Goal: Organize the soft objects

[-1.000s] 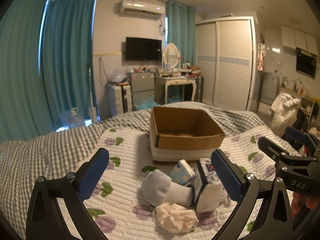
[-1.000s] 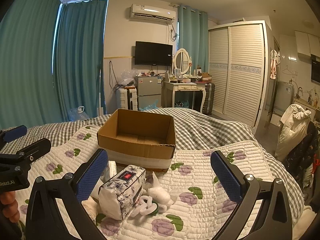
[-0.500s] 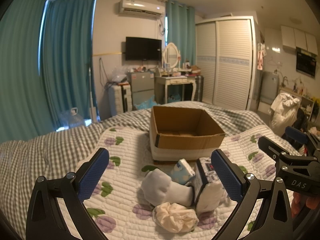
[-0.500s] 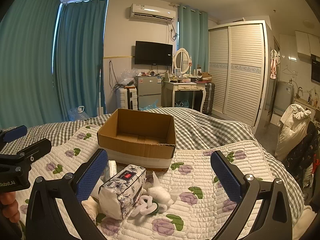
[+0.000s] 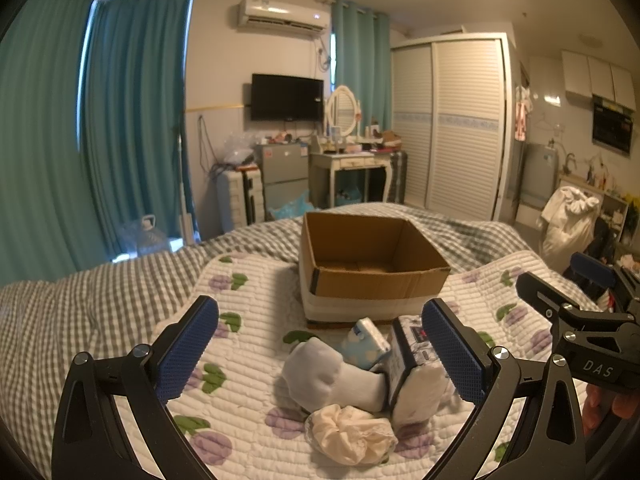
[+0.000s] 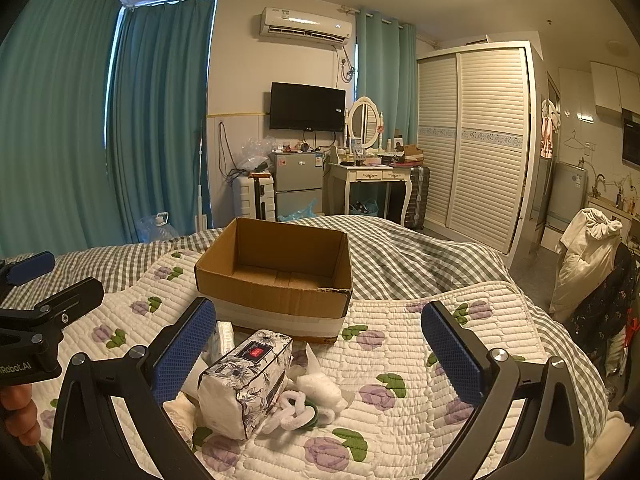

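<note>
Soft things lie in a small heap on the quilt, just in front of the cardboard box, which looks empty inside. In the heap I see a rolled white sock, a cream scrunchie touching it at the near side, a small blue tissue pack behind, and a flowered tissue pack standing on its narrow side. Beside this one lie a white braided hair tie and something fluffy and white.

The left gripper hovers over the heap with its 2 fingers wide apart, holding nothing. The right gripper is the same, fingers apart and empty, and the heap is at its left finger.

Nothing is in the box yet, I think. The risk is the crowding: the pieces touch each other, so a grip on the sock may drag the scrunchie or tip the flowered pack. Also the 2 grippers are near together and could knock if both reach at once. The quilt is soft and may bunch under the fingers.
</note>
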A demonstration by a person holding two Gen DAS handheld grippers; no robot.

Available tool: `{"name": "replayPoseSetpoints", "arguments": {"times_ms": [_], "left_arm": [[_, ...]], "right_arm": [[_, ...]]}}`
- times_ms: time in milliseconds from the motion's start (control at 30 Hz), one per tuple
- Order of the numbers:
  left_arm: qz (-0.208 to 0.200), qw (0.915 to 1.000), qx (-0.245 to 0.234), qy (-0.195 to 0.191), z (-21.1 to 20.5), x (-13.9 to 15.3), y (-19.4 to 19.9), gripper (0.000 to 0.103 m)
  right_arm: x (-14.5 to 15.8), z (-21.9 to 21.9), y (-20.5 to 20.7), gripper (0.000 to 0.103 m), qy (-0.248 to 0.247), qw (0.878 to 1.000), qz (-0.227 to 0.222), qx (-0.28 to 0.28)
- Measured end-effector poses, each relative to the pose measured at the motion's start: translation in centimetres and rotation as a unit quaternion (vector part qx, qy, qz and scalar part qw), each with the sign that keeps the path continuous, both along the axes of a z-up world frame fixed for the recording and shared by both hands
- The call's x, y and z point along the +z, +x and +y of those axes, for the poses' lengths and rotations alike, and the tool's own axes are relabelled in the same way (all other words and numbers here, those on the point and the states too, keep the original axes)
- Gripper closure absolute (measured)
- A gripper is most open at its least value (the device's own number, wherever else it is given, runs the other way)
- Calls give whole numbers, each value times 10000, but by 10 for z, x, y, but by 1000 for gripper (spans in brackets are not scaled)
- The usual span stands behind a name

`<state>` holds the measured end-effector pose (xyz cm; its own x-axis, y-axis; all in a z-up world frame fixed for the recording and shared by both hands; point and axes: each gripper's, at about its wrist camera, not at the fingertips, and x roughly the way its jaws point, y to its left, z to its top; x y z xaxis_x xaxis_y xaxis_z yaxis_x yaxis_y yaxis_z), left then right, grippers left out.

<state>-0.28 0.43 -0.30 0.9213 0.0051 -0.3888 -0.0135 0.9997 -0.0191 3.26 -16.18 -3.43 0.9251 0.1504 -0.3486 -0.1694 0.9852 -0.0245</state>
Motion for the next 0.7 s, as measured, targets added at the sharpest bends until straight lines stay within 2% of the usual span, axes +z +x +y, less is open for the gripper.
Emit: {"name": "replayPoseSetpoints", "arguments": {"times_ms": [500,633,700], "left_arm": [[-165,9999,-20,-27,4,18,-22,0],[91,9998,155,109,7,8,-21,0],[352,9992,195,88,8,-7,-15,0]], "right_arm": [[18,6,-15,0,-44,9997,-14,226],[0,19,-16,0,-101,9984,303,472],[-17,33,-13,0,-161,9965,547,609]]}}
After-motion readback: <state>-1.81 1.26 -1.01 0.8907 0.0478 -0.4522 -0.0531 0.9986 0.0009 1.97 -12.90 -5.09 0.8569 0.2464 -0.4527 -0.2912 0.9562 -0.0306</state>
